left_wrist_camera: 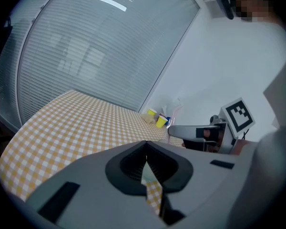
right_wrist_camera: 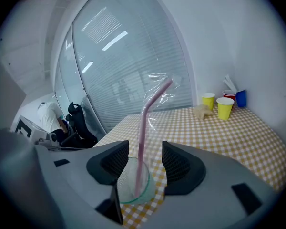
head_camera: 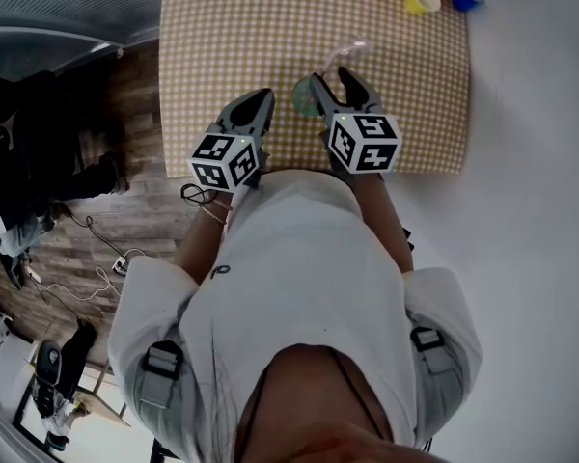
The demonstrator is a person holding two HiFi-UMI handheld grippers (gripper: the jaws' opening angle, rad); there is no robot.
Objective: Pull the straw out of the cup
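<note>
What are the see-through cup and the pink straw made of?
The cup looks like clear plastic, maybe glass, faintly green: the checked cloth shows through it. The straw looks like smooth pink plastic, bent near its top. A crinkly clear film, probably wrapper, clings round that top.

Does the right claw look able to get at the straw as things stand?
Probably yes: the right claw is open with the pink straw standing between its jaws, untouched, in the clear cup. Nothing blocks it; closing should do.

left gripper closed, right gripper jaws apart
</note>
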